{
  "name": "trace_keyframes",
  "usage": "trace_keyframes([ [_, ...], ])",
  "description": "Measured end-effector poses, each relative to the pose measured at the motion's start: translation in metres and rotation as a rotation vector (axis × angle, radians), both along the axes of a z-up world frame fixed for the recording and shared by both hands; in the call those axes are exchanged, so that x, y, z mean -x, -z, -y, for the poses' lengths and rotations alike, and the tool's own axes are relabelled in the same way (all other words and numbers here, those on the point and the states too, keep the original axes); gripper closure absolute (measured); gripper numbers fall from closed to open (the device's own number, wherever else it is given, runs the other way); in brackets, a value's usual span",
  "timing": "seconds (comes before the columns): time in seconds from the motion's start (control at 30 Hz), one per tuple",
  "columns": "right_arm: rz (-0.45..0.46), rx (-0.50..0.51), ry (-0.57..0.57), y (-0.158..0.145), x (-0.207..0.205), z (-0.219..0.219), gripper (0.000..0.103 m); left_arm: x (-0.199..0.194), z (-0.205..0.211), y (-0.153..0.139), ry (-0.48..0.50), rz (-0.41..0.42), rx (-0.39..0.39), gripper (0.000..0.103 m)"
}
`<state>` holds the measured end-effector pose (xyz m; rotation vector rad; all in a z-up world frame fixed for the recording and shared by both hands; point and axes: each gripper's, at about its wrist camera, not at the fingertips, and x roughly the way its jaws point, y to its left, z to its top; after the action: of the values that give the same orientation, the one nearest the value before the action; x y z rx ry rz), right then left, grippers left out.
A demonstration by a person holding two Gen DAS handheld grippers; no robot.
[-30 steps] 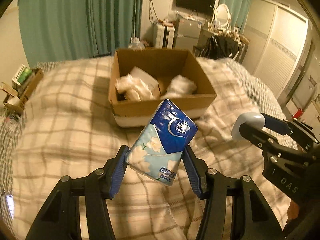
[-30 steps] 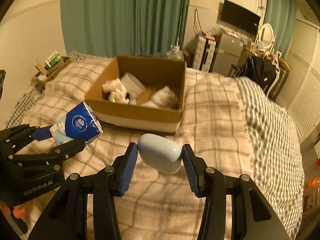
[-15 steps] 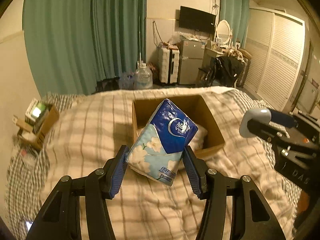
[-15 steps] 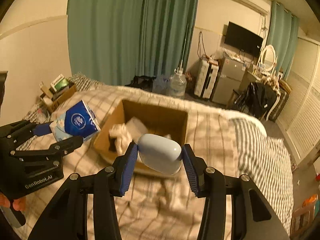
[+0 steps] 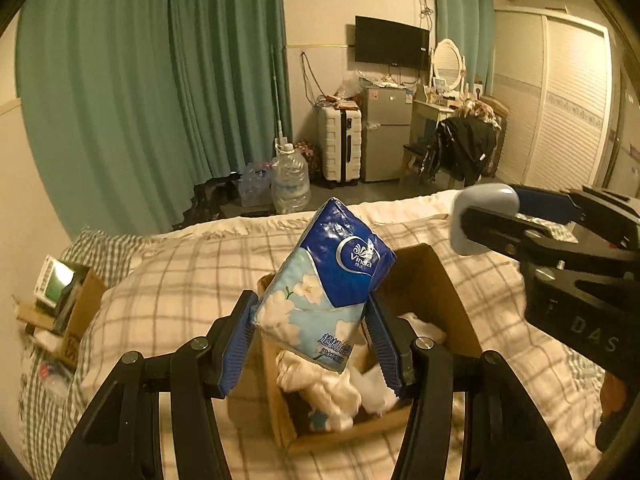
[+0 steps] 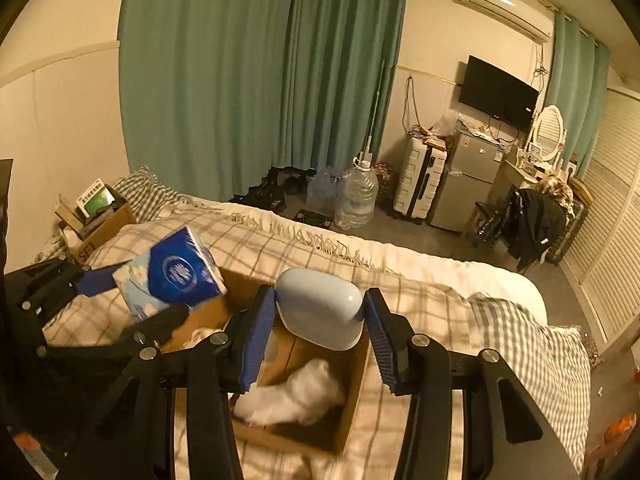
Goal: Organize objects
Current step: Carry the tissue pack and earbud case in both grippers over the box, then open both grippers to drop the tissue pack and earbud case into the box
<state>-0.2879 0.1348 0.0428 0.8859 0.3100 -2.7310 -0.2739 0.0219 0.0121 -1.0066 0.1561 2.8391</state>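
My left gripper (image 5: 310,324) is shut on a blue and white tissue pack (image 5: 326,284) and holds it above the open cardboard box (image 5: 448,300) on the checked bed. The box holds crumpled white items (image 5: 332,392). My right gripper (image 6: 320,320) is shut on a pale blue rounded case (image 6: 320,308), held over the same box (image 6: 352,408). In the left wrist view the right gripper with the case (image 5: 484,216) is at the right. In the right wrist view the left gripper with the tissue pack (image 6: 172,276) is at the left.
The bed (image 5: 180,272) has a checked blanket. A small box of items (image 5: 60,300) sits at the bed's left side. Beyond the bed are water bottles (image 5: 290,184), a white suitcase (image 5: 340,144), a small fridge (image 5: 386,132) and green curtains (image 5: 140,100).
Both grippers have risen and moved forward over the box with their loads. The box now lies under the fingers, and more of the room shows.
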Motion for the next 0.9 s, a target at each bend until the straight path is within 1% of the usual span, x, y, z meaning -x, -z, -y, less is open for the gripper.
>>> trace_keyframes([
  [0.2, 0.026, 0.011, 0.0, 0.035, 0.044, -0.002, 0.058, 0.035, -0.008, 0.036, 0.008, 0.047, 0.02, 0.047],
  [0.37, 0.068, 0.006, 0.004, 0.071, 0.065, -0.001, 0.058, 0.054, -0.009, 0.072, -0.006, 0.106, 0.019, 0.047],
  [0.53, 0.129, 0.014, 0.003, 0.106, 0.073, -0.008, 0.058, 0.059, -0.01, 0.098, -0.005, 0.155, -0.006, 0.047],
  [0.67, 0.163, 0.045, -0.001, 0.126, 0.077, -0.012, 0.057, 0.056, -0.015, 0.106, 0.011, 0.147, 0.001, 0.045],
  [0.7, 0.163, 0.056, 0.001, 0.128, 0.076, -0.012, 0.055, 0.055, -0.016, 0.108, 0.013, 0.146, 0.007, 0.042],
  [0.73, 0.156, 0.068, 0.012, 0.128, 0.075, -0.014, 0.05, 0.053, -0.017, 0.109, 0.012, 0.142, 0.014, 0.042],
  [0.77, 0.151, 0.071, 0.025, 0.126, 0.073, -0.016, 0.036, 0.051, -0.018, 0.11, 0.009, 0.14, 0.021, 0.037],
  [0.8, 0.14, 0.075, 0.039, 0.124, 0.07, -0.019, 0.031, 0.048, -0.018, 0.111, 0.006, 0.138, 0.028, 0.029],
  [0.87, 0.118, 0.098, 0.06, 0.115, 0.064, -0.027, 0.031, 0.042, -0.018, 0.111, 0.001, 0.128, 0.038, 0.021],
  [0.9, 0.112, 0.105, 0.071, 0.111, 0.061, -0.029, 0.031, 0.039, -0.017, 0.11, 0.001, 0.122, 0.038, 0.021],
])
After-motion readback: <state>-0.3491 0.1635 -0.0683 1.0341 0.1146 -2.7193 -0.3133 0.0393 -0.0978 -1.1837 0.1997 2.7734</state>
